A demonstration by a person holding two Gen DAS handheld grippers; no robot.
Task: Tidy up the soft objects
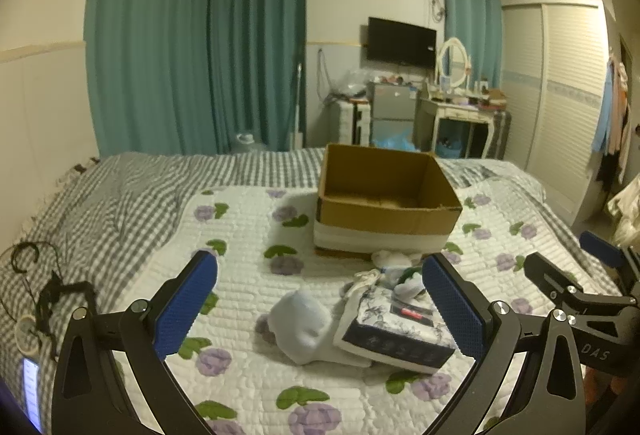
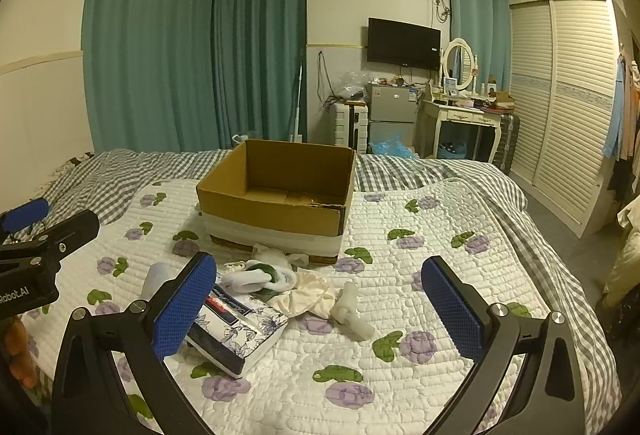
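**A:** On the quilted bed (image 2: 460,235), in front of the open cardboard box (image 2: 280,195), a scatter of soft things waits to be sorted. Start at the left of the box: what lies there?

**B:** A pale blue-white sock (image 1: 304,327), nearest the left gripper (image 1: 320,307), whose blue-padded fingers (image 1: 188,303) stand wide apart and hold nothing. The sock rests against a floral-printed pack (image 1: 396,331), just right of it. It looks limp, so I judge a pinch at its bunched middle would carry it better than a grab at an edge.

**A:** And closer to the box?

**B:** Touching the box's front wall, a white sock bundle with a green band (image 2: 264,275), then a cream cloth (image 2: 304,295), then a small white knotted sock (image 2: 352,311) furthest right. The right gripper (image 2: 320,307) hovers above them, fingers equally spread, empty.

**A:** Is anything in the box yet?

**B:** Its visible floor looks bare, so the job seems barely begun.

**A:** How to do it well?

**B:** One item per gripper, probably: left takes the sock nearest it, right the knotted one, which lies apart from the others. Lift clear of the box's near wall before letting go. The pieces by the box overlap, so a low, careless close might drag a neighbour along.
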